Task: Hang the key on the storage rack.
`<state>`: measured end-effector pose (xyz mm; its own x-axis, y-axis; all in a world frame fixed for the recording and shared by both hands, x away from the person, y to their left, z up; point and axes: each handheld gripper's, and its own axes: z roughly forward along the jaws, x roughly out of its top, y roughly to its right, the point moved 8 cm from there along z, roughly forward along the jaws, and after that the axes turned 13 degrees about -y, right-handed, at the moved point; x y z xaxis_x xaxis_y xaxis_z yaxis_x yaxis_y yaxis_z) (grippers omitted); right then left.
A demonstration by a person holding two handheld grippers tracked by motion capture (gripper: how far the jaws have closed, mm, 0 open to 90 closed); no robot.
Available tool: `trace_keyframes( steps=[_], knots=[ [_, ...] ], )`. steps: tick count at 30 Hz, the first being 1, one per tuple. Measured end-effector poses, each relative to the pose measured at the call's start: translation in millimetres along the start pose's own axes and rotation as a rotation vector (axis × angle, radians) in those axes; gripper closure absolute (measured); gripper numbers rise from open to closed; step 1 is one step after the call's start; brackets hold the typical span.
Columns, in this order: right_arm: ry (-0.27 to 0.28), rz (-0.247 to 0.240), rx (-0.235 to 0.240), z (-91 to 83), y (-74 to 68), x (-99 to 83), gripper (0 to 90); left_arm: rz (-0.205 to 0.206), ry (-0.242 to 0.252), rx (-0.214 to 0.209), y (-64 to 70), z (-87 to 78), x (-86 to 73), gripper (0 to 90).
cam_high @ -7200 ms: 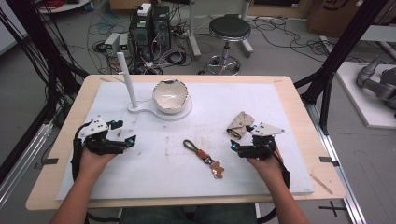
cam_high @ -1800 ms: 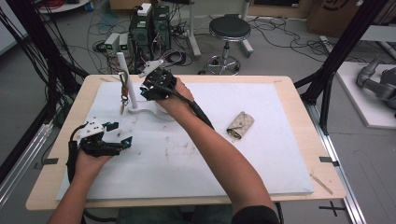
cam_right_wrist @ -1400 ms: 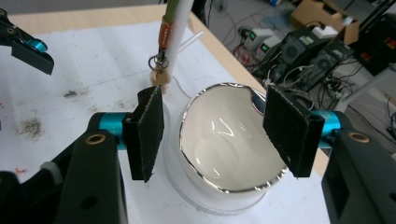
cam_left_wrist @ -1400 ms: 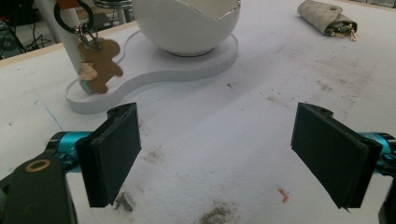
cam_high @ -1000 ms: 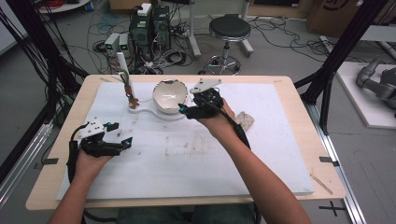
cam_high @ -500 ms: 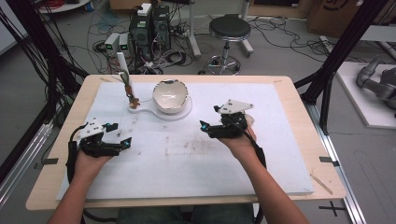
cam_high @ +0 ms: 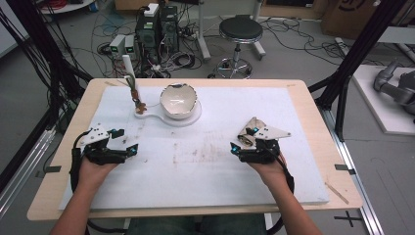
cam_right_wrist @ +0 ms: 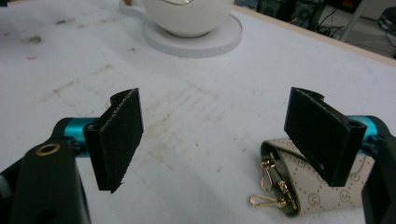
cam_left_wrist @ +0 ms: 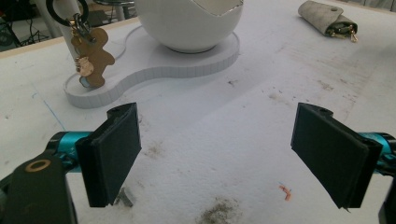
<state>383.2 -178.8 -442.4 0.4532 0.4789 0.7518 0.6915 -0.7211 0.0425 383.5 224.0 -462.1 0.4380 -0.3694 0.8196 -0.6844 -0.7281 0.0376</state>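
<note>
Brown gingerbread-man keyring [cam_high: 138, 100] now hung on far-left white peg [cam_high: 129, 71] | right gripper [cam_high: 243, 142] back near beige key pouch [cam_right_wrist: 312, 185], released | left gripper [cam_high: 126, 146] released, idle

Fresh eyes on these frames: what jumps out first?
The white bowl with a broken-looking rim, on a white stand at the far middle of the table. Left of it, a keychain with a gingerbread-man charm hangs from the stand's post. Nearer, both hands rest on the white mat with left gripper and right gripper open, and a beige key pouch with gold clasps lies by the right gripper.
</note>
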Motion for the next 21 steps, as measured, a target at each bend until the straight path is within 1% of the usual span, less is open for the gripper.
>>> trace_keyframes(
  steps=[1,3,7,10,12,13,16,21],
  knots=[
    [-0.013,0.004,0.009,0.4,0.5,-2.1,19.9,0.001,0.003,-0.001,0.1,1.0,0.7,15.8],
    [-0.019,0.012,0.024,1.8,1.7,-6.8,19.8,-0.002,0.007,-0.010,0.8,3.3,2.2,15.8],
    [-0.030,0.025,0.017,2.0,7.7,-15.8,19.9,0.004,-0.003,-0.015,2.6,7.7,4.4,15.8],
    [-0.013,0.038,0.004,-1.8,12.3,-18.3,19.8,0.014,0.000,-0.022,6.3,9.2,6.4,15.8],
    [-0.009,0.031,-0.011,-3.3,15.6,-20.6,19.9,0.017,0.002,-0.023,7.5,9.5,7.1,15.7],
    [-0.008,0.035,-0.010,-3.4,16.1,-21.3,19.8,0.025,0.010,-0.026,9.6,9.5,9.1,15.8],
    [-0.016,0.037,-0.014,-3.0,19.0,-24.9,19.8,0.029,0.020,-0.027,12.4,9.6,12.2,15.8],
    [-0.013,0.034,-0.021,-4.0,21.9,-26.3,19.9,0.031,0.013,-0.032,15.9,12.0,13.1,15.8]
  ],
)
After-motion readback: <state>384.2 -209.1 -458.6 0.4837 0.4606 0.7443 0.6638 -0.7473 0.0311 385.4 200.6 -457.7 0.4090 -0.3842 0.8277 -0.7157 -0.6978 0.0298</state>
